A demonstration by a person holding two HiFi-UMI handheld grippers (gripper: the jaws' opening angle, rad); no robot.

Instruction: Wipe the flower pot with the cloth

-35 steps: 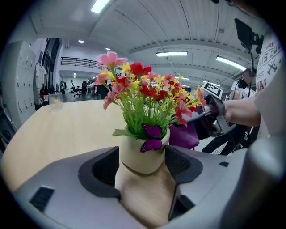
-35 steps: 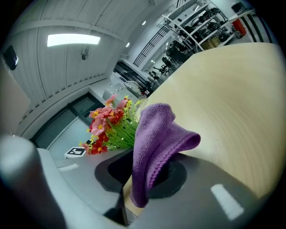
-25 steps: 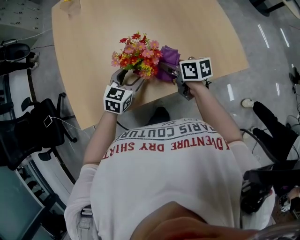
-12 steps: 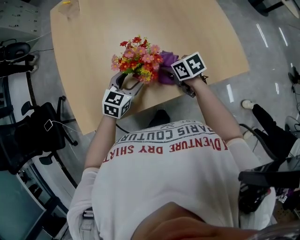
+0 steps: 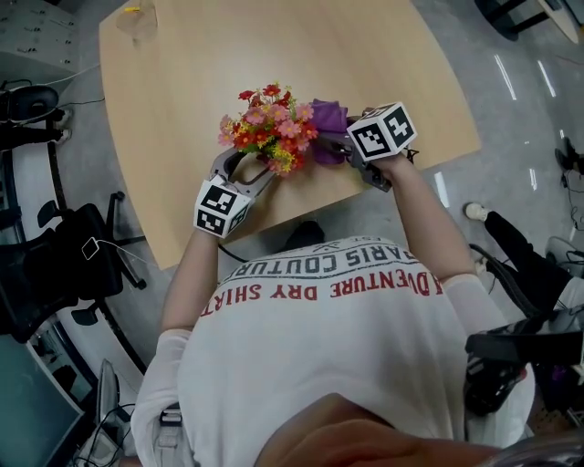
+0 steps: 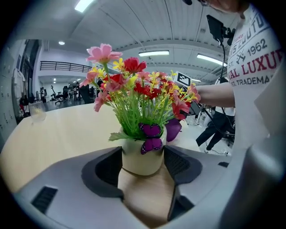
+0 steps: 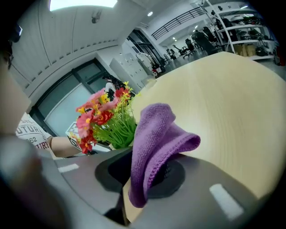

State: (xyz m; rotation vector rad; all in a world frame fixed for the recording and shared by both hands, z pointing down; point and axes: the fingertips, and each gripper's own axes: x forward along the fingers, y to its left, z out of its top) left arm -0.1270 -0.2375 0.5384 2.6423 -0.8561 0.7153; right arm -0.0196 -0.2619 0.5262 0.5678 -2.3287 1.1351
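Observation:
A cream flower pot (image 6: 142, 156) with two purple butterflies and a bunch of red, pink and yellow flowers (image 5: 267, 123) stands near the front edge of the wooden table (image 5: 365, 55). My left gripper (image 6: 143, 154) is shut on the pot, one pad against each side. In the head view the left gripper (image 5: 248, 164) reaches in under the flowers, which hide the pot. A purple cloth (image 7: 156, 143) hangs folded between the pads of my right gripper (image 7: 147, 167). The cloth (image 5: 328, 117) sits just right of the flowers, with the right gripper (image 5: 336, 141) behind it.
A clear plastic cup (image 5: 137, 18) stands at the table's far left corner. Black office chairs (image 5: 55, 264) stand on the floor to the left, and more black gear (image 5: 511, 356) to the right. The table's front edge runs close under both grippers.
The right gripper has rolled and shifted slightly with the cloth beside the flowers. The left gripper has stayed around the pot.

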